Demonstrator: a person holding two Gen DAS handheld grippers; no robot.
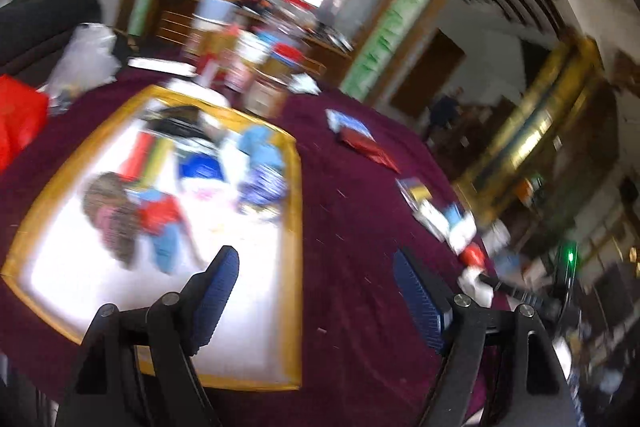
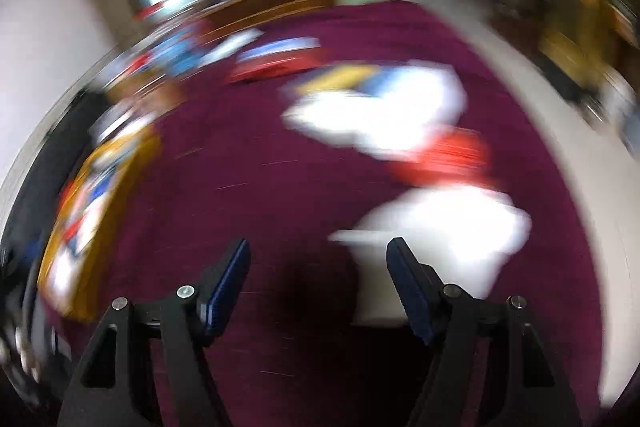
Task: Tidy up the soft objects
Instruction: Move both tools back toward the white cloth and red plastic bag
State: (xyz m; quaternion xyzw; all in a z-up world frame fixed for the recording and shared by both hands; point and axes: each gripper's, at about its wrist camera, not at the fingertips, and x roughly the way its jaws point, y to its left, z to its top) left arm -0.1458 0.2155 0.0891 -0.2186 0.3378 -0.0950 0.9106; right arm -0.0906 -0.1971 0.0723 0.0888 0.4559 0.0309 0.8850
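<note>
A dark maroon cloth [image 1: 352,227] covers the table, with a cluttered, blurred room of wooden frames and shelves behind it. On the cloth lies a yellow-rimmed white tray [image 1: 294,227] holding a jumble of soft things [image 1: 168,195]: brown, red, blue and patterned pieces, smeared by motion so that their kinds cannot be told.

The left gripper [image 1: 316,267] hangs with its blue-padded jaws wide apart and nothing between them; its left finger is over the tray's near corner, its right one over bare cloth. The heap lies ahead and to the left of it, well clear of the pads.

In the right wrist view all is heavily blurred. The right gripper [image 2: 318,259] also stands with jaws apart and empty above the cloth. A white soft thing [image 2: 448,227] lies just ahead and to the right of it, a red one [image 2: 444,155] beyond that, and more white and coloured pieces [image 2: 380,99] farther off. The tray [image 2: 92,195] sits at the far left.
</note>
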